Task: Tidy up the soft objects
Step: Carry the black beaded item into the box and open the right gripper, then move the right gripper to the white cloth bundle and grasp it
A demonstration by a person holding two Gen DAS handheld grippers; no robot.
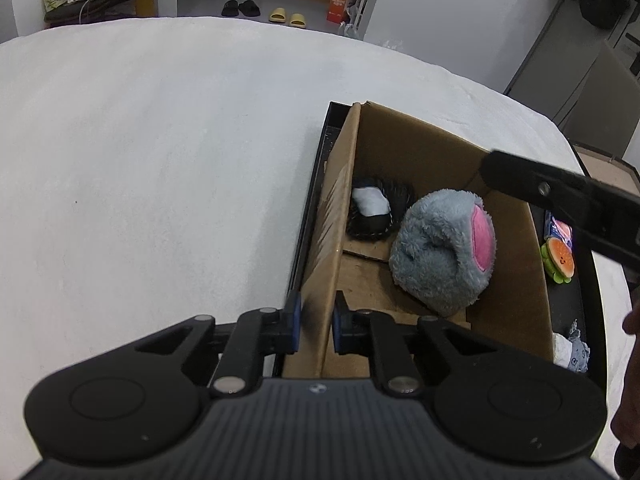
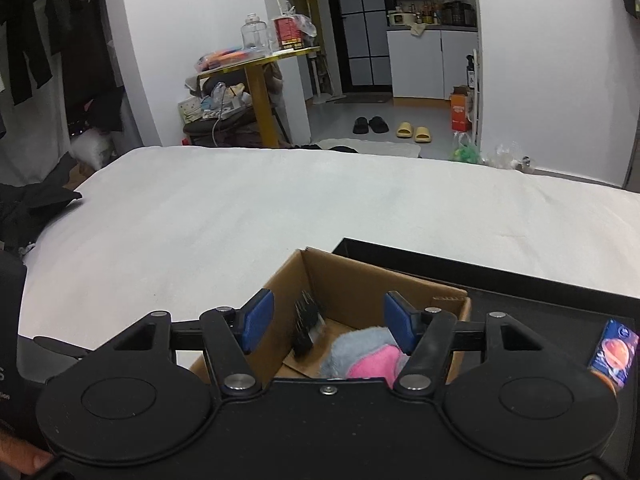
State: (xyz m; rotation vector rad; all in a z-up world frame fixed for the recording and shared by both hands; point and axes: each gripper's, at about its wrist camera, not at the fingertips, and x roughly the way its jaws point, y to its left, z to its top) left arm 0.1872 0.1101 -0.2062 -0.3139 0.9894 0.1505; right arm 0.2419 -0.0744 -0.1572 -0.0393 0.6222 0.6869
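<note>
The left tool (image 1: 314, 322) is pinching the corrugated cardboard box (image 1: 436, 152) wall. The right tool (image 2: 328, 322) is hovering wide apart over it. Inside are lying a fluffy grey-pink plush (image 1: 444, 252) and a black-white toy (image 1: 374, 210), on the white bed (image 1: 160, 160).

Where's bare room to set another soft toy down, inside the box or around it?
Inside the cardboard box, the near floor between the grey plush and the wall the left gripper pinches is bare. The far corner holds the black-and-white toy. The black tray strip beside the box is crowded. The white bedspread is bare.
</note>
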